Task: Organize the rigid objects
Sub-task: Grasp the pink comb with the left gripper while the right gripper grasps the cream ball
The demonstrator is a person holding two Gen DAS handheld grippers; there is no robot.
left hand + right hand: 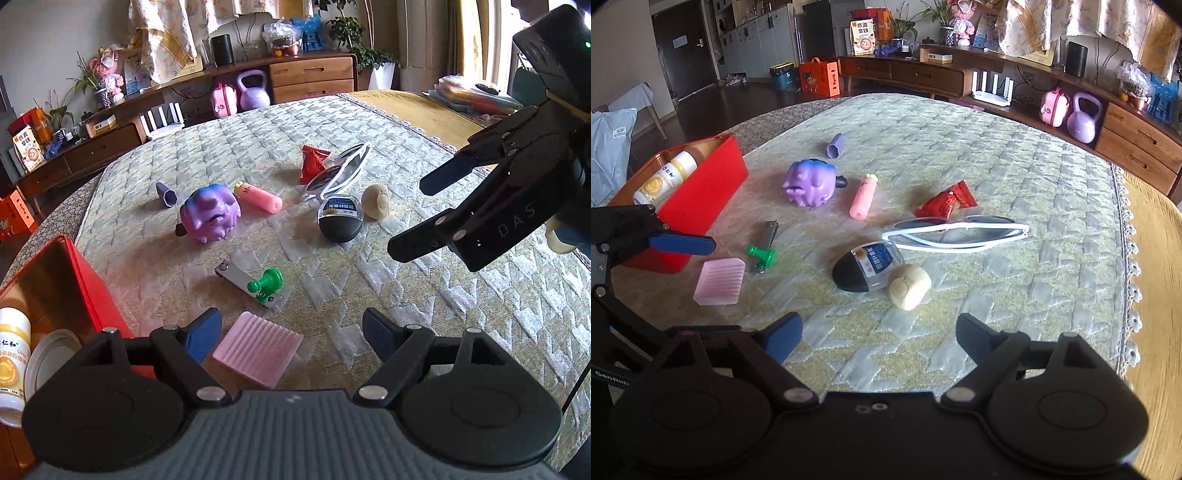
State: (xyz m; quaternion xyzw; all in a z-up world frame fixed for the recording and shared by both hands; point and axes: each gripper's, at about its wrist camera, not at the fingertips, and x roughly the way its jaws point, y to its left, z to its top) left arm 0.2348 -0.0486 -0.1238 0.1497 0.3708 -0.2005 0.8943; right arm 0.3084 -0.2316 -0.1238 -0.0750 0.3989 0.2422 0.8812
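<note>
A red tin box point(94, 291) point(705, 192) at the left holds a white bottle point(13, 354) point(666, 175). Loose on the quilted mat lie a pink ribbed block point(258, 352) point(720, 282), a green peg on a metal clip point(264, 282) point(761, 254), a purple toy point(210, 216) point(810, 182), a pink tube point(260, 197) point(863, 197), a black egg-shaped case point(340, 218) point(864, 266), white sunglasses point(340, 171) point(956, 232) and a beige lump point(376, 202) point(910, 288). My left gripper point(291, 332) is open and empty just above the pink block. My right gripper point(879, 338) is open and empty near the lump.
A red wrapper point(312, 162) point(945, 201) and a small purple cap point(166, 194) point(835, 146) lie farther back. The mat's lace edge point(1126, 229) runs along the right. A wooden sideboard point(310, 75) stands behind.
</note>
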